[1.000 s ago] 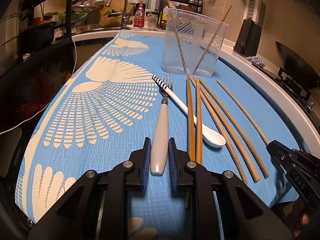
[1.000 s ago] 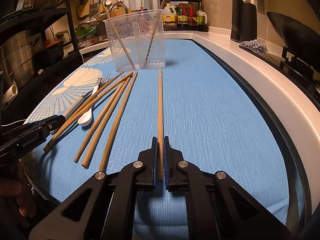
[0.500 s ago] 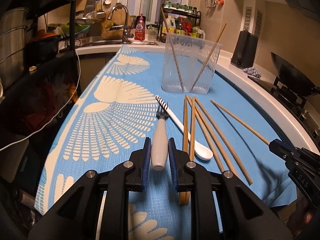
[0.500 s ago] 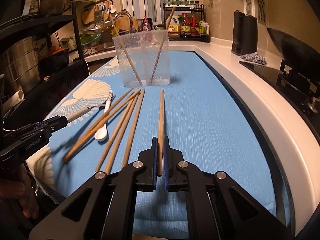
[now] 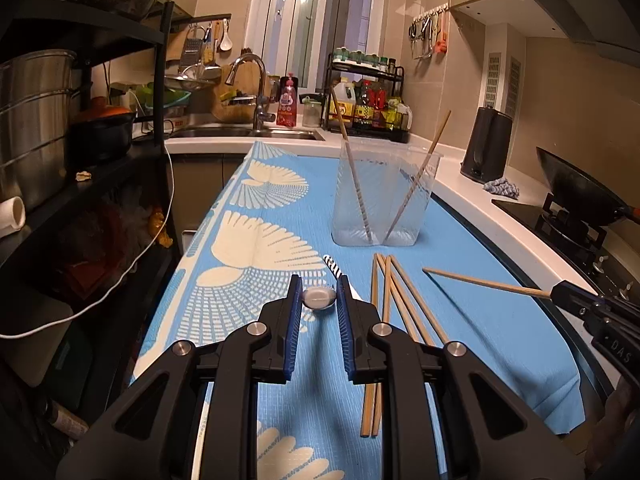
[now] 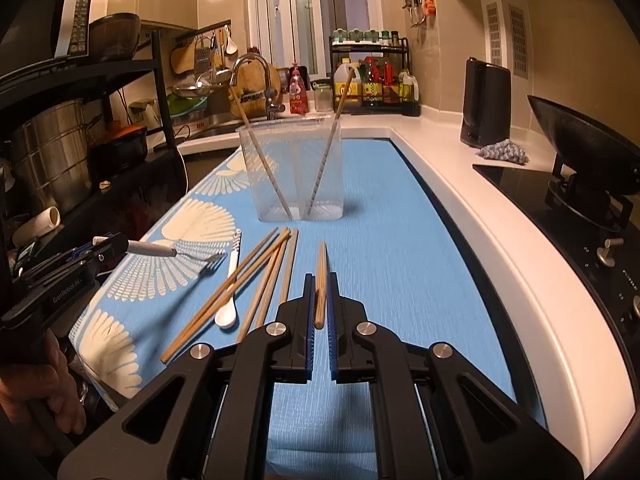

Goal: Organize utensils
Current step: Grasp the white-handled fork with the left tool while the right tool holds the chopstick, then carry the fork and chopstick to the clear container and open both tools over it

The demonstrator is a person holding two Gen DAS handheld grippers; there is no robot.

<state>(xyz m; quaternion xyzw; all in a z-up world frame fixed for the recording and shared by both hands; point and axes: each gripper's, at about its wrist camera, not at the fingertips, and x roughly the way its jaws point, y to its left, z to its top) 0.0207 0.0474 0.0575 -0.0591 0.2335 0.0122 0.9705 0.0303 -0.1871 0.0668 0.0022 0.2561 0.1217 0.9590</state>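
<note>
Your left gripper clamps the fork by its handle; your right gripper pinches one chopstick. The clear cup stands ahead of both, the right nearer, both utensils pointing lengthwise toward it.

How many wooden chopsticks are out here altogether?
8, probably: two stand in the clear plastic tub, the right gripper holds one slim wooden chopstick, and about five lie bundled on the blue cloth, overlapping, so one may be hidden.

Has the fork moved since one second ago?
Yes. The fork, clamped by the left gripper, has risen off the blue cloth; its tines hang above it.
</note>
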